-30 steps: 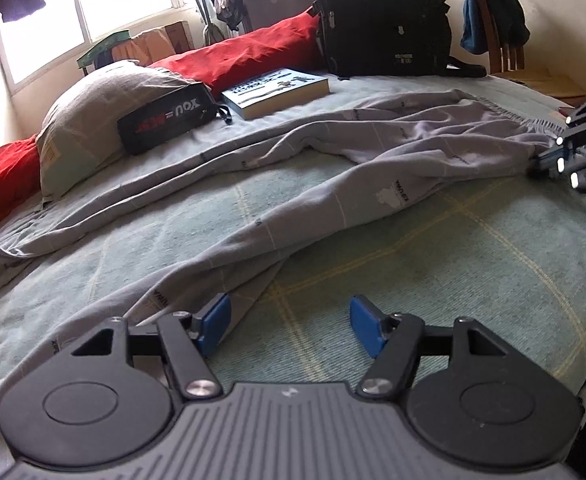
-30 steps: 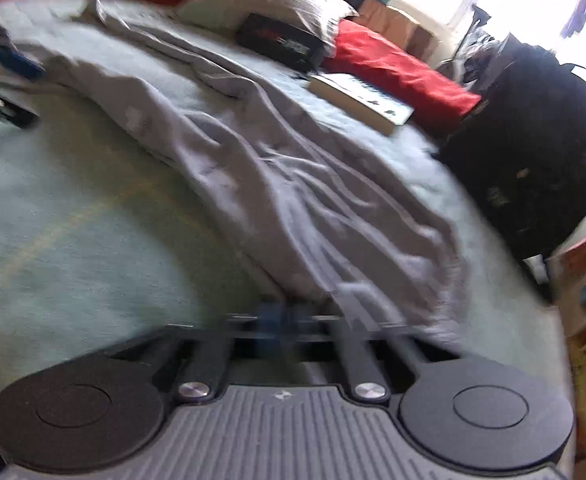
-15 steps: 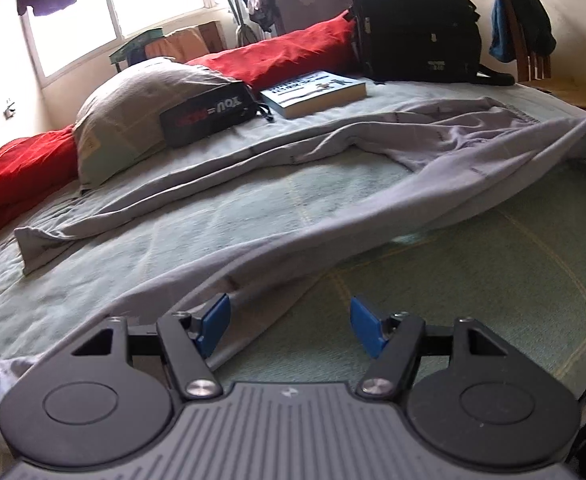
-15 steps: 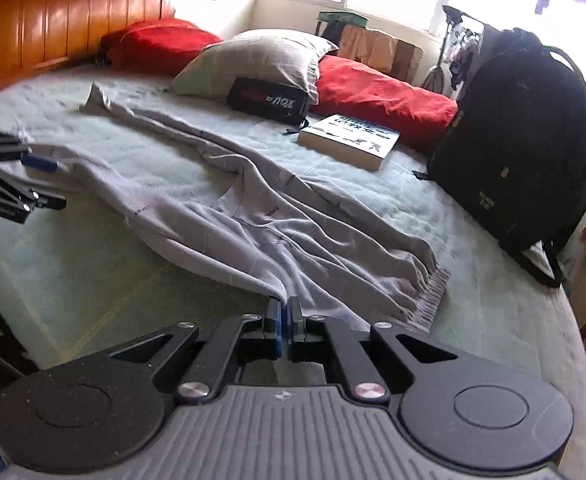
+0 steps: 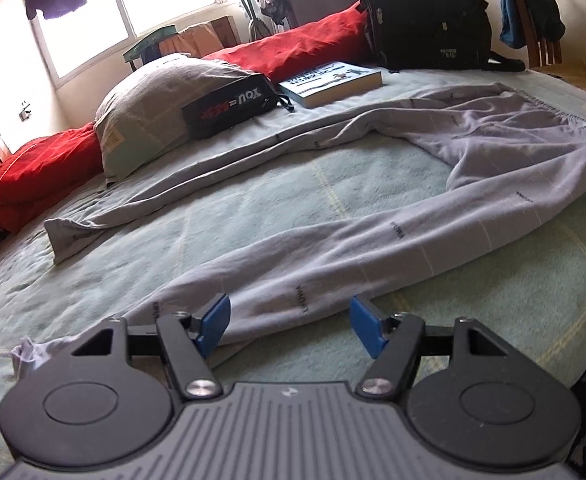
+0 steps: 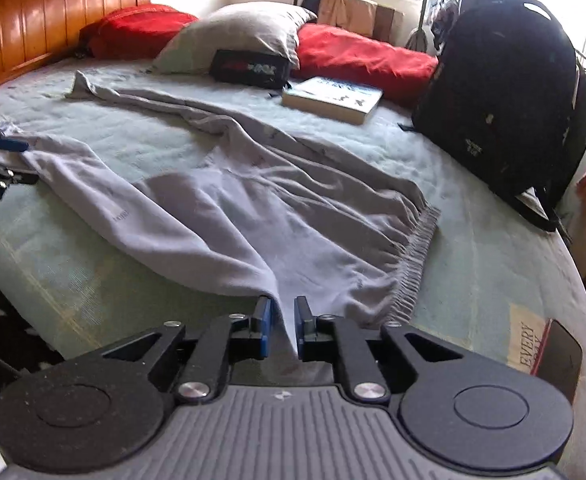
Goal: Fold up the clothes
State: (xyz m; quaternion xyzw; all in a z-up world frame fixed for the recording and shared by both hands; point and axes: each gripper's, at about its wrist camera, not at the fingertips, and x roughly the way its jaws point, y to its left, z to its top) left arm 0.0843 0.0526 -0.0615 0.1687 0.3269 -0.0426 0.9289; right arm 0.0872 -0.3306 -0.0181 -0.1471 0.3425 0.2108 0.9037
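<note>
Trousers: grey trousers [image 6: 221, 216] are spread across the green bed [image 6: 473, 240], the waistband lying at about 3 o'clock in the right wrist view and the legs running off toward 10 o'clock.
Right claw: the right claw [image 6: 283, 326] has just been opening; a pinch of the cloth near the waist is seen between the blue pads, which stand slightly apart and do not appear to press on it.
Left claw: the left claw [image 5: 289, 326] is held apart, with nothing between the pads; the near trouser leg lies just beyond it at 12 o'clock.
Surroundings: a book [image 5: 333, 82], a black pouch [image 5: 229, 106], a grey pillow [image 5: 153, 104] and a black backpack [image 5: 425, 12] are set along the far side of the bed.
Risk, right side: the released cloth is judged likely to slump into a ridge, so the fold line could be lost.
Risk, left side: if the leg is gripped off its hem, the cloth may twist and the legs may not be stacked evenly.
Risk, clutter: a leg swung too far toward 12 o'clock could be dragged over the book or pouch.
</note>
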